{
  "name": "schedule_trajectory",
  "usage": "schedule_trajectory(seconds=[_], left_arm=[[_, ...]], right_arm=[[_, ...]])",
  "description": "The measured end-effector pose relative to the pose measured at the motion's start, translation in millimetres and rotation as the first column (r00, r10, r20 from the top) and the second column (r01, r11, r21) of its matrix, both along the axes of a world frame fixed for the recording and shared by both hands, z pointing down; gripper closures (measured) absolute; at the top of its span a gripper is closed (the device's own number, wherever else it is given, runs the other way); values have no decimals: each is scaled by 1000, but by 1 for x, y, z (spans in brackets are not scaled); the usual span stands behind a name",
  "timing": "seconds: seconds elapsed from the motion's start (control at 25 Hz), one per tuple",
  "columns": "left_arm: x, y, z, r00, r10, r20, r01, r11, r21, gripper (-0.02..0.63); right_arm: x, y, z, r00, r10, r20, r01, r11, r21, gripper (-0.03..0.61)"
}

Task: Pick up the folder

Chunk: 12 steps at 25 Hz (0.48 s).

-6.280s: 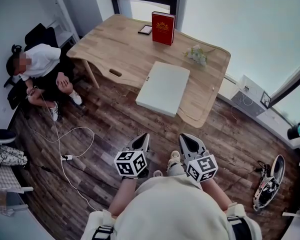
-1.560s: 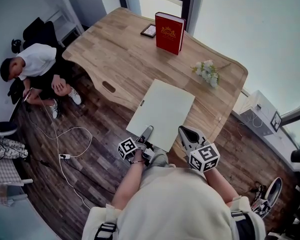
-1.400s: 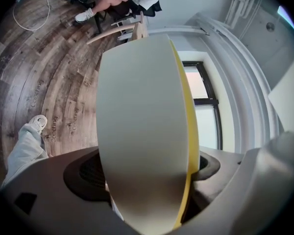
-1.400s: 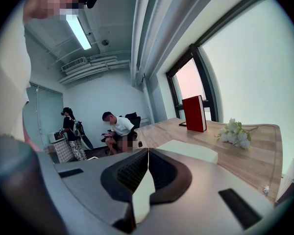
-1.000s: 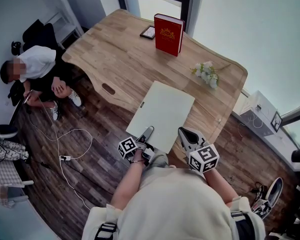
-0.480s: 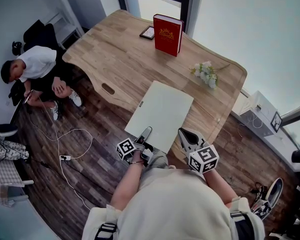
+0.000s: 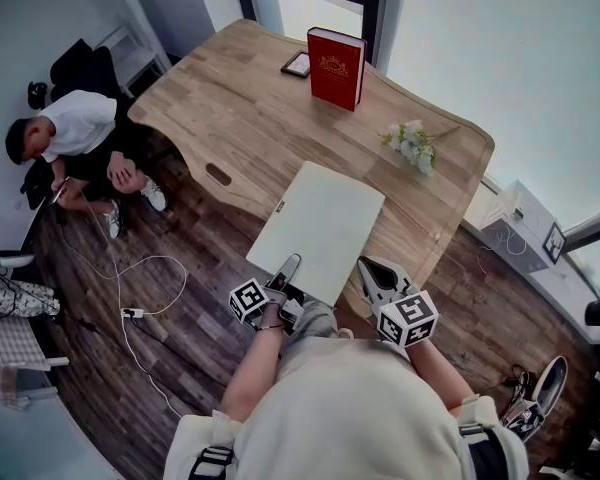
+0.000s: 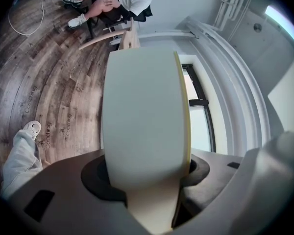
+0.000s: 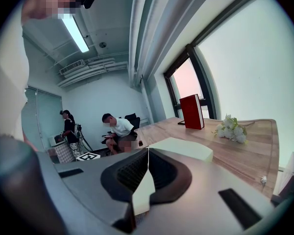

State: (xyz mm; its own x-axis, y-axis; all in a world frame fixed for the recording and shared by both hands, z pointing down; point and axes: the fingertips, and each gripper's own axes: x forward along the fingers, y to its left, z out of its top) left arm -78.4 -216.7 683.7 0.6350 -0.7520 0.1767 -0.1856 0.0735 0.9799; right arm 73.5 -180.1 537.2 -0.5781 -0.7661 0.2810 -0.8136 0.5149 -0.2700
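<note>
**Lift slowly and keep the folder level**

Head view: the pale folder [image 7: 320, 223] lies on the near part of the bench [image 7: 230, 98], with its near end jutting past the edge. The left gripper [image 7: 288, 266] is at that near end. The right gripper [image 7: 372, 271] sits just beside the near right corner.

Left gripper view: the jaws have just been closing, and the folder's edge fills the gap between them, pressed on both sides. A one-sided hold on so broad a sheet probably sags, so a firm bite and a slow, level lift seem wise.

Right gripper view: its jaws meet at the tips, holding nothing I can make out. The folder lies just beyond them.
</note>
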Motion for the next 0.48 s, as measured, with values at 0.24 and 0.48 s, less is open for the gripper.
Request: schedule_trajectory(seconds=[0.24, 0.48], left_arm=[[-4, 9, -12, 1000, -9, -27, 11, 999, 40, 330], [-6, 19, -29, 991, -37, -127, 45, 997, 63, 330]], right_arm=[[-1, 5, -2, 1000, 0, 6, 0, 1000, 5, 558], [0, 12, -5, 1000, -3, 9, 3, 1000, 13, 558]])
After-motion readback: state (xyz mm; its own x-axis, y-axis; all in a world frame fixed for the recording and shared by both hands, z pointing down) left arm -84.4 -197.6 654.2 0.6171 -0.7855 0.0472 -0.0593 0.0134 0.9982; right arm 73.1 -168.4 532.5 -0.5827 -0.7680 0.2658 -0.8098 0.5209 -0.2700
